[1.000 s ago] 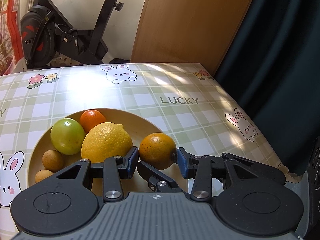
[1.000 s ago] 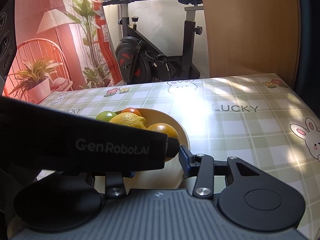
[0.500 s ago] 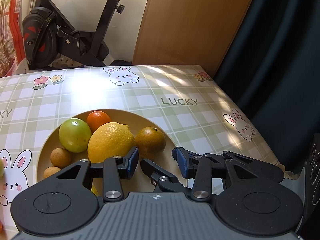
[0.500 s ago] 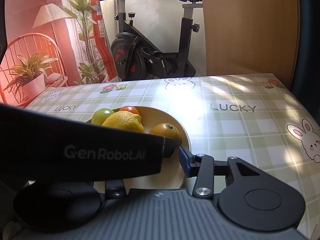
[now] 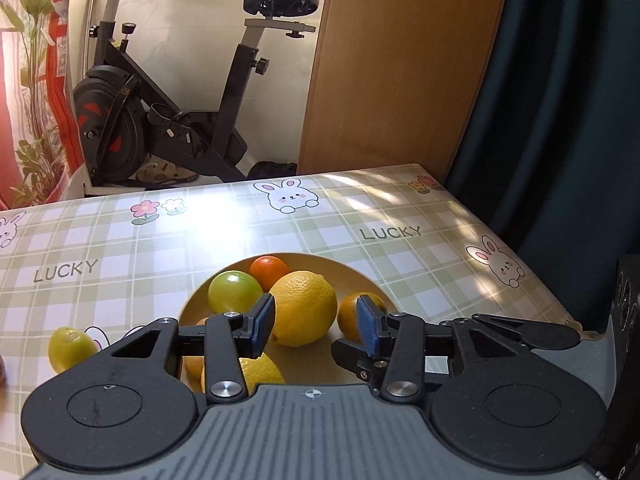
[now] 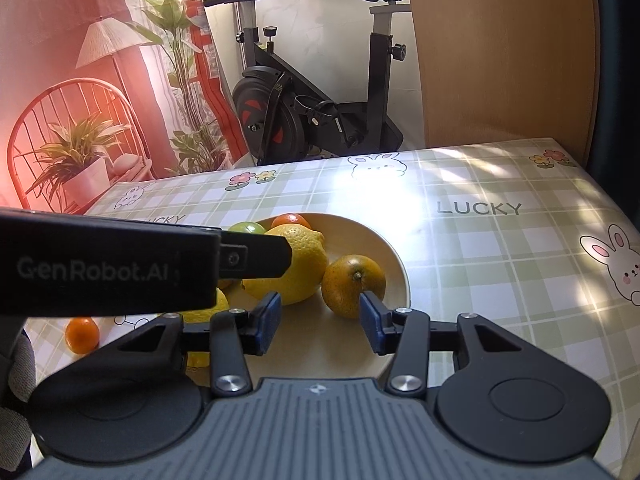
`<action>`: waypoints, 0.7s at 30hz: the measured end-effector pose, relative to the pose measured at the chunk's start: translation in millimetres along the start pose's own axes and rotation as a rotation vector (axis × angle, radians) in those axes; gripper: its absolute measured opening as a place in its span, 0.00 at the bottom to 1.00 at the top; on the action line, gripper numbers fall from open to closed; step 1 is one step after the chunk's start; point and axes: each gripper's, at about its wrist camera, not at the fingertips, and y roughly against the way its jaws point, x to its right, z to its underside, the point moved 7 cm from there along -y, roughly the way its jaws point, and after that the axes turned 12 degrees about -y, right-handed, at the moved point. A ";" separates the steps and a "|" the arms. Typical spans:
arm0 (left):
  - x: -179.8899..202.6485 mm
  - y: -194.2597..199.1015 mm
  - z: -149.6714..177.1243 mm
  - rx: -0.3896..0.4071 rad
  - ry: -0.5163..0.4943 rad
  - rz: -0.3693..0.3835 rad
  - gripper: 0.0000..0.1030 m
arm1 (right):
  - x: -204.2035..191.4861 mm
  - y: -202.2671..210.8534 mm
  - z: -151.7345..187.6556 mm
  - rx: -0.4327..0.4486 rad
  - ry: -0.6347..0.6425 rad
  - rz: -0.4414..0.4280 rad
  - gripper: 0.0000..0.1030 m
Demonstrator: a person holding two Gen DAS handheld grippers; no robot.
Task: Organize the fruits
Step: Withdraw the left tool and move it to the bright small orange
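A tan plate (image 5: 320, 259) holds a large lemon (image 5: 304, 308), a green fruit (image 5: 234, 292), a small orange (image 5: 269, 269), a dull orange (image 5: 352, 314) and a second lemon (image 5: 246, 372). My left gripper (image 5: 316, 330) hovers over the plate's near side. Its jaws are opening and nothing is between the pads. In the right wrist view the dull orange (image 6: 354, 284) rests by the plate's right rim (image 6: 394, 256). My right gripper (image 6: 320, 324) sits just in front of it, jaws opening and empty. The left gripper's black casing (image 6: 108, 268) hides the plate's left part.
A green fruit (image 5: 70, 348) lies on the checked tablecloth left of the plate, and a small orange (image 6: 82, 334) lies near the front left. An exercise bike (image 5: 172, 120) and a wooden panel (image 5: 400, 72) stand beyond the table's far edge. A dark curtain (image 5: 568, 100) hangs on the right.
The left gripper let go of the dull orange, which now rests in the plate, then drew back and up. In the right wrist view its casing slid left, uncovering the orange.
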 end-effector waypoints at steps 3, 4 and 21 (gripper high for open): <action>-11.1 14.3 2.8 0.018 -0.017 -0.041 0.46 | -9.7 4.3 0.9 0.004 0.007 -0.013 0.46; -15.5 20.1 3.7 0.025 -0.016 -0.055 0.46 | -12.5 5.3 1.3 0.006 0.008 -0.017 0.47; -71.1 86.4 37.6 0.101 0.089 -0.175 0.48 | -75.7 17.0 36.6 -0.003 -0.026 -0.085 0.49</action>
